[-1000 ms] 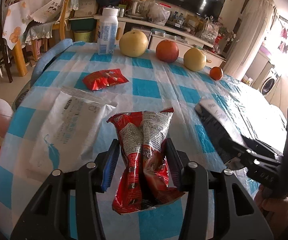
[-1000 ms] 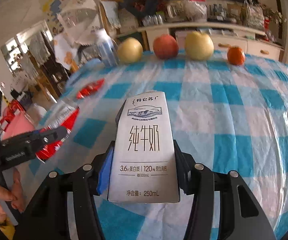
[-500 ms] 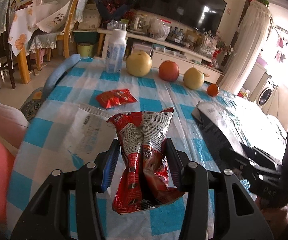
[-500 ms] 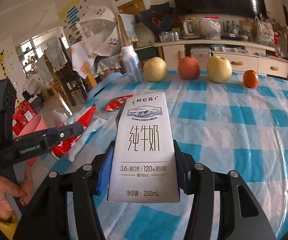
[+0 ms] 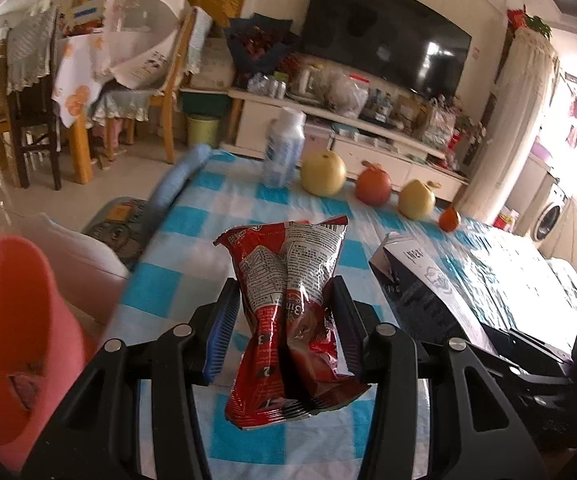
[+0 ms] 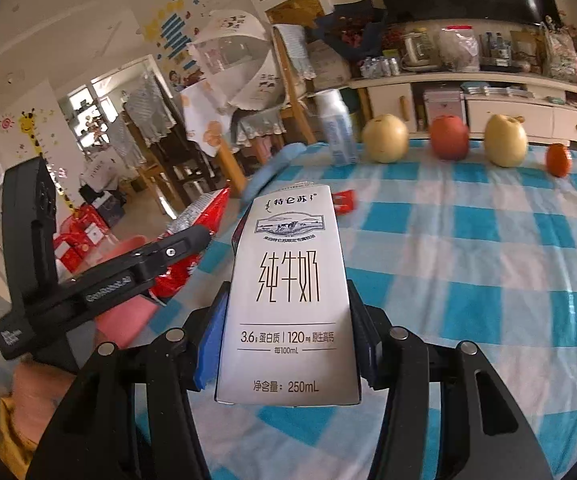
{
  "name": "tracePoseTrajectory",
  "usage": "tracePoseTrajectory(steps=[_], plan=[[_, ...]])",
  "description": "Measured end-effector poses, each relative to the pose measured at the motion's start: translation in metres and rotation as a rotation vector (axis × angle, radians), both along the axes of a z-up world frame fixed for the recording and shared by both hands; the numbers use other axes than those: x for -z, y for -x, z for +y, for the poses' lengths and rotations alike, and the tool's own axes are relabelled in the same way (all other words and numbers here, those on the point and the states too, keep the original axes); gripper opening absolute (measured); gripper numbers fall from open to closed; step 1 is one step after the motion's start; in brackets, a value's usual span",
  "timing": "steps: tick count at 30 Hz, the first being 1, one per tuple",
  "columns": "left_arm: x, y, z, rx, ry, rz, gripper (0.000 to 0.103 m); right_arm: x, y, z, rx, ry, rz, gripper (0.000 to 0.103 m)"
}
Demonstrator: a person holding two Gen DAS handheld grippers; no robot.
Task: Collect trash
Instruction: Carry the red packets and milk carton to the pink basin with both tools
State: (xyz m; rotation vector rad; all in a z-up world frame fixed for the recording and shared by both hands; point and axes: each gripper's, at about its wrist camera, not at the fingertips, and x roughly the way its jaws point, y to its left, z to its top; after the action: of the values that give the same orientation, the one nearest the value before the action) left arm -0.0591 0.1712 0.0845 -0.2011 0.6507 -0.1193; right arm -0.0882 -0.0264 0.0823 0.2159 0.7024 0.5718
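Your red snack wrapper (image 5: 288, 316) stands crumpled and upright, pinched at its middle, above the tabletop (image 5: 192, 260). Your white milk carton (image 6: 288, 300) is upright, print facing you. A small red wrapper (image 6: 344, 202) lies flat behind it.

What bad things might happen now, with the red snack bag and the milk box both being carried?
The snack bag is crinkly and only pinched at its middle by the left gripper, so it might slip out before reaching the pink bin. The milk carton in the right gripper sticks out far and might tip loose. The two grippers are close together and might bump.
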Motion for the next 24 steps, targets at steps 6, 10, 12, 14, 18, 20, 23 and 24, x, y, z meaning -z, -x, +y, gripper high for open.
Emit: tracePoseTrajectory(steps=[6,10,12,14,18,20,23,24], plan=[[-0.012,0.011,0.038,-0.091,0.010,-0.034,0.048,-0.018,0.000,0.038,-0.052,-0.025,-0.017,0.055],[-0.018,0.019,0.077,-0.194,0.030,-0.049,0.048,-0.028,-0.001,0.070,-0.113,-0.046,-0.021,0.055],[-0.019,0.024,0.098,-0.250,0.048,-0.051,0.048,-0.032,0.000,0.089,-0.149,-0.048,-0.025,0.055],[-0.020,0.030,0.116,-0.300,0.062,-0.052,0.048,-0.038,0.002,0.112,-0.193,-0.044,-0.033,0.055],[-0.018,0.042,0.163,-0.431,0.097,-0.046,0.048,-0.043,0.006,0.153,-0.267,-0.032,-0.042,0.054],[-0.016,0.047,0.183,-0.484,0.116,-0.042,0.048,-0.045,0.007,0.174,-0.301,-0.027,-0.041,0.053],[-0.012,0.057,0.212,-0.568,0.148,-0.037,0.048,-0.045,0.008,0.202,-0.342,-0.014,-0.043,0.053],[-0.010,0.061,0.221,-0.592,0.163,-0.036,0.048,-0.045,0.009,0.210,-0.351,-0.010,-0.043,0.053]])
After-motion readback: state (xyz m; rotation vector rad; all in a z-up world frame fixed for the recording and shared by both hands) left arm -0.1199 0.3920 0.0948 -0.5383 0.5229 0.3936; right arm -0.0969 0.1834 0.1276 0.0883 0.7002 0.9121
